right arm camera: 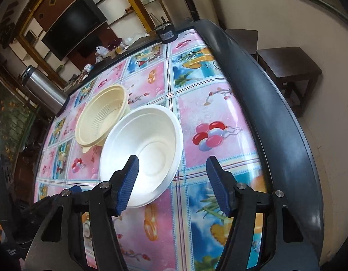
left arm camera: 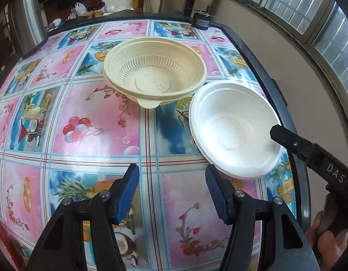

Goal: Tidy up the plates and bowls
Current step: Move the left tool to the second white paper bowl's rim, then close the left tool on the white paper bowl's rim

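Room: living space behind us, with a dark screen on a wooden wall unit, a steel bin and windows.
Surface: table (left arm camera: 88, 126) under a glossy pink-and-blue picture cloth, with a dark rounded rim.
Cream bowl: we see 1 ribbed cream plastic bowl (left arm camera: 154, 74) toward the table's far edge, upright.
White bowl: 1 smooth white foam bowl (left arm camera: 232, 128) sits near the right edge, just beside the cream one.
Left gripper (left arm camera: 172, 194): spread, nothing between the pads, over bare cloth.
Right gripper (right arm camera: 172, 186): spread; its left pad is over the white bowl, not pinching it.
Progress: we judge it early; 2 bowls lie unstacked, no plates in view.
Remaining: gripping the white bowl and nesting the pair.
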{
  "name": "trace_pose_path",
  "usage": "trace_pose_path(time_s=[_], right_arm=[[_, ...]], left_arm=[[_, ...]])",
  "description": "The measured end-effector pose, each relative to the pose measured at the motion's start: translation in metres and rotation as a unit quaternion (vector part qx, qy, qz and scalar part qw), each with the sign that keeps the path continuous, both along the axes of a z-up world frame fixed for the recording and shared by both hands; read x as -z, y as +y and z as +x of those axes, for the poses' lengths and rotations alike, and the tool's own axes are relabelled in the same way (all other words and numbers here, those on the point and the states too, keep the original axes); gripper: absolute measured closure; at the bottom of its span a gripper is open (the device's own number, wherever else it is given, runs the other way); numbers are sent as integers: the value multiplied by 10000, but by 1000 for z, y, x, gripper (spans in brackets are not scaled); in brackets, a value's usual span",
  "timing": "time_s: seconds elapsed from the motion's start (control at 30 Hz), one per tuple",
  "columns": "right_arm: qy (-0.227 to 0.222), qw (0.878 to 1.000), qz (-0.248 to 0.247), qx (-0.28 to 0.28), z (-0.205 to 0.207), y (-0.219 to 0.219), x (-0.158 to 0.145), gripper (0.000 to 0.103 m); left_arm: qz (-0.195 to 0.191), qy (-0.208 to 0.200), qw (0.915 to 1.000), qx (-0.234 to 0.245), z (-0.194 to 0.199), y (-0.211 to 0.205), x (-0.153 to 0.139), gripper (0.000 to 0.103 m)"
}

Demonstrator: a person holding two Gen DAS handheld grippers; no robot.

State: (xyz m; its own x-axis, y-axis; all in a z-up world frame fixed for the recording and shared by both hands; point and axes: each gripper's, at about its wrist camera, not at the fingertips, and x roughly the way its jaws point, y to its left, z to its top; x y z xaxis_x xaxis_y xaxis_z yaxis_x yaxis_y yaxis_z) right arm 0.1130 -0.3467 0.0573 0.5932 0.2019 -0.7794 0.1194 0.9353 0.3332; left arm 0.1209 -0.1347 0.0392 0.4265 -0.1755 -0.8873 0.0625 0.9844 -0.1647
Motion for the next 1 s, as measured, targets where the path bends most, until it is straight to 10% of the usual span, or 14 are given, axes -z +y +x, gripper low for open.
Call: trace_pose_path(time_s=[0.23,0.83,1.0], right_arm=[[-10,9998,-89,-158,15,-2,10,73],[57,9998,-72,-172,20,-5,11,73],[122,9998,64,-114,23,-9,16,73]], left_arm=[[-193,52,9998,-34,12,-15,9,42],[-920,91,9956,-184,32,-26,6,44],[-836,169,9963,-49,43,-36,17,88]])
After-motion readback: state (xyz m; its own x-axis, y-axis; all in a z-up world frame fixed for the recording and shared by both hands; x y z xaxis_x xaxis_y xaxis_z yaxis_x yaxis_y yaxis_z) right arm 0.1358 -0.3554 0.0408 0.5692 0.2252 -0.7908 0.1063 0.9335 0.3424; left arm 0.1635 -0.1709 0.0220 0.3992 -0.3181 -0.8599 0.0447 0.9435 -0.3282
